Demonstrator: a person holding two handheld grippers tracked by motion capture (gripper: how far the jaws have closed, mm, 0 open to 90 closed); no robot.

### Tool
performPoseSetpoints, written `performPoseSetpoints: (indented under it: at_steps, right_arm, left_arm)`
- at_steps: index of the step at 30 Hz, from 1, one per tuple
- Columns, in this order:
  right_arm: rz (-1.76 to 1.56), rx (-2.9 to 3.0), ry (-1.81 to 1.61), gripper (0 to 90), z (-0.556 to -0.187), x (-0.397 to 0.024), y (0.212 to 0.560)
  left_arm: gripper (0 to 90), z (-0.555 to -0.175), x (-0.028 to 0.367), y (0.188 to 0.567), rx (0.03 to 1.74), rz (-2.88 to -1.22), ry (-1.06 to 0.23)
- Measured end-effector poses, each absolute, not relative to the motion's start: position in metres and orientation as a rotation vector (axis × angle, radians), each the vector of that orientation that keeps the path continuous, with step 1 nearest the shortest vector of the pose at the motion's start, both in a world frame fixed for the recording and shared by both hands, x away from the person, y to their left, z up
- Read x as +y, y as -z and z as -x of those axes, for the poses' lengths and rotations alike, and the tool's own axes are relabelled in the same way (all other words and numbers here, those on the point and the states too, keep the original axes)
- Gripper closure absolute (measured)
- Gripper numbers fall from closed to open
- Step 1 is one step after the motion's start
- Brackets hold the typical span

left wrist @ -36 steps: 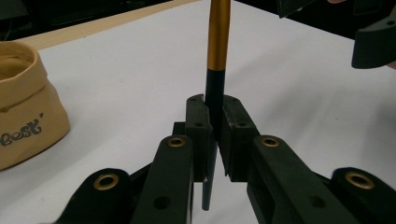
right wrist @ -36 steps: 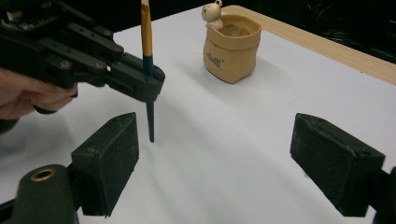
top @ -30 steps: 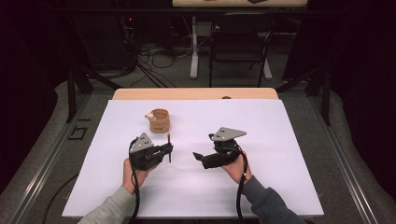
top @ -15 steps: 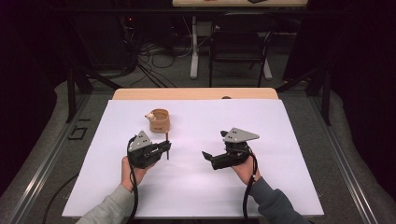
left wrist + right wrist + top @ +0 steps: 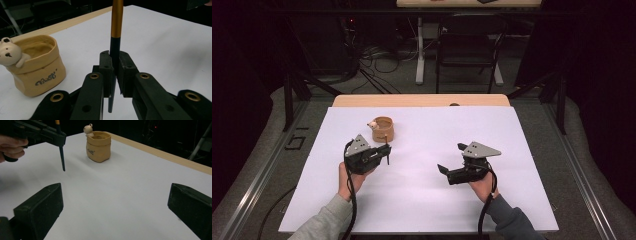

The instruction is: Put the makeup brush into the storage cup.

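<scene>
STEP: pen (image 5: pixel 115 47) pinched upright in the left gripper (image 5: pixel 385 151), carried just short of the bear pot (image 5: pixel 383 129) toward the table's (image 5: pixel 512 200) far-left corner | RIGHT: right gripper (image 5: pixel 451 161) just spread wide, nothing between | NEXT: judged, pen to be lifted over the rim and lowered in.

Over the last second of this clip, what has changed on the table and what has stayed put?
The right gripper has drawn away from the left gripper, toward the table's right side and slightly nearer the person; its jaws have just been opening and stand wide with nothing between them. The left gripper stays shut on the pen, held upright, in about the same place. The tan pot with its little bear has not moved.
</scene>
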State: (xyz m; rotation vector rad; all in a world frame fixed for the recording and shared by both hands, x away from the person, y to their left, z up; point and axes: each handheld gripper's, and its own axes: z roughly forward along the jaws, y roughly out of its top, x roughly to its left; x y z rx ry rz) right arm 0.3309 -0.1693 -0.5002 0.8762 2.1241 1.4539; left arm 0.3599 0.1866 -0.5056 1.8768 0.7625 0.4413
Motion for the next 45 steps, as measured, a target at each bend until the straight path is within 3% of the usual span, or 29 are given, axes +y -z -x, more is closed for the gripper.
performPoseSetpoints:
  at_steps: [45]
  right_arm:
    - [-0.814,2.07,-1.394,0.0,-0.326,-0.177,0.506]
  left_arm:
    - [83.0,-0.408,0.195,0.485,0.796,-1.84,-0.515]
